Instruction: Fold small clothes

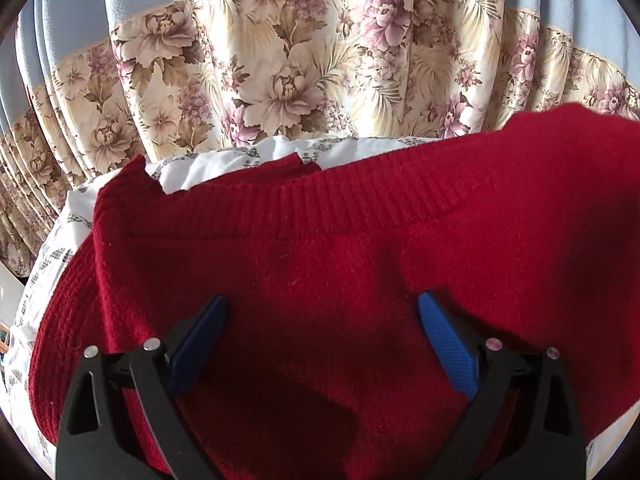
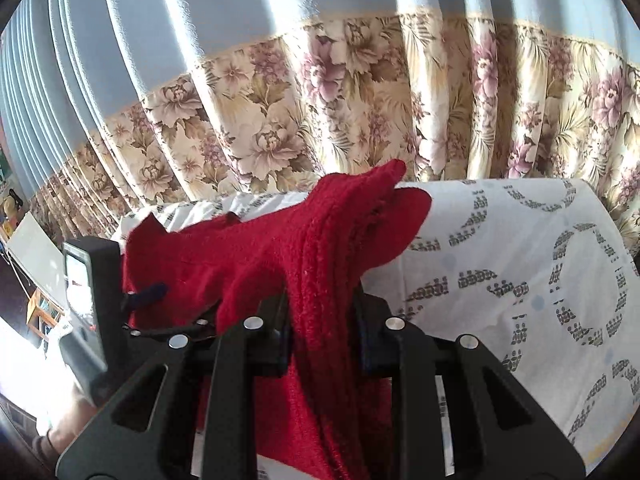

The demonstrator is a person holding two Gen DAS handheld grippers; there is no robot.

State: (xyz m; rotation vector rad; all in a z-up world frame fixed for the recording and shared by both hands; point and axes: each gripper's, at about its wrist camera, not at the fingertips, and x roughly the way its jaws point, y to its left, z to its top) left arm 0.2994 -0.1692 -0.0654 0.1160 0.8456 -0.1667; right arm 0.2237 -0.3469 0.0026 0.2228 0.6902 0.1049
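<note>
A red knitted sweater [image 1: 340,248] lies spread on a white patterned sheet [image 1: 52,256], its ribbed band running across the middle of the left wrist view. My left gripper [image 1: 322,314] is open just above the sweater, blue pads wide apart, holding nothing. My right gripper [image 2: 324,320] is shut on a bunched fold of the red sweater [image 2: 320,240] and holds it lifted off the sheet [image 2: 520,264], the cloth draping to both sides. The left gripper's black body [image 2: 92,280] shows at the left of the right wrist view.
A floral curtain [image 1: 280,68] with a pale blue top hangs right behind the bed. A white board and wooden furniture [image 2: 40,304] stand off the left edge. The sheet continues to the right of the sweater.
</note>
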